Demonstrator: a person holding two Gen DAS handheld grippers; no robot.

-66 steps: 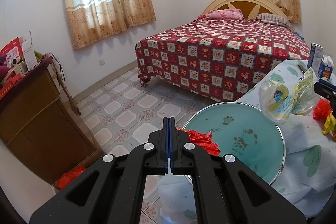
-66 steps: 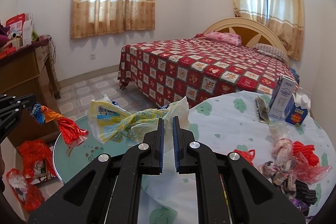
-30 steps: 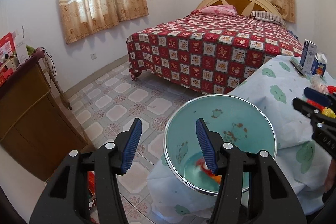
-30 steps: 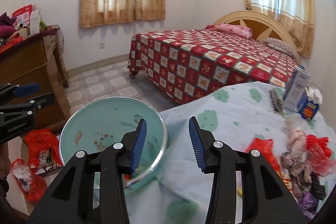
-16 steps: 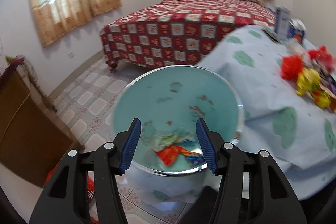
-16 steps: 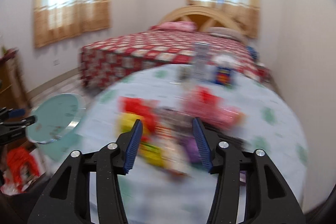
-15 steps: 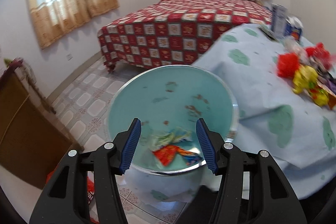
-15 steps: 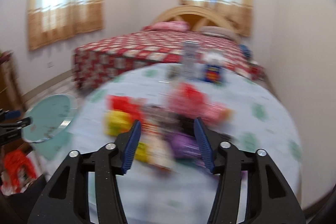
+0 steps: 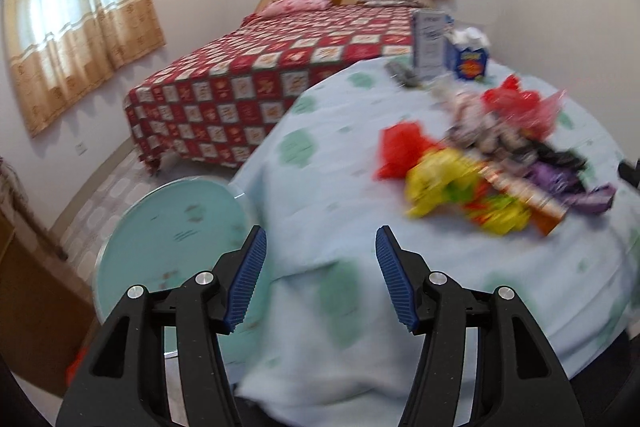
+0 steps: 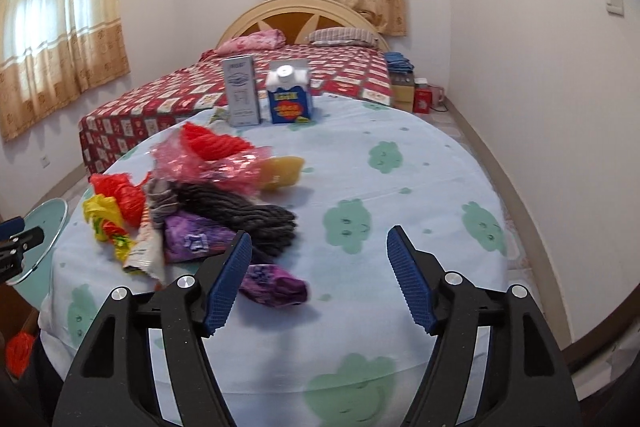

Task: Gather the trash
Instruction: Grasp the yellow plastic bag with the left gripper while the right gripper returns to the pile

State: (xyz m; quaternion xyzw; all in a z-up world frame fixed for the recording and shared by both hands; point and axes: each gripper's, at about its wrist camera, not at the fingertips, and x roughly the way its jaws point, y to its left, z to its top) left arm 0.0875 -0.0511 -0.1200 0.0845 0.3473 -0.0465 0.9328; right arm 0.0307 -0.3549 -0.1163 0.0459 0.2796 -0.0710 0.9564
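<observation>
Left wrist view: trash pile (image 9: 492,167) blurred, seemingly wrappers.

This is a bedroom in someone's home. A double bed (image 10: 248,87) with a red patchwork quilt and an arched wooden headboard (image 10: 296,17) fills the far side, pillows (image 10: 342,35) at its head. Patterned curtains (image 10: 60,51) hang over sunlit windows, the floor (image 9: 116,183) is tiled, and a round bench (image 10: 400,195) wears a cloud-print cloth.

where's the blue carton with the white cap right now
In the right wrist view, the blue carton stands at the table's far edge, just right of the tall grey box, before the bed.
</observation>
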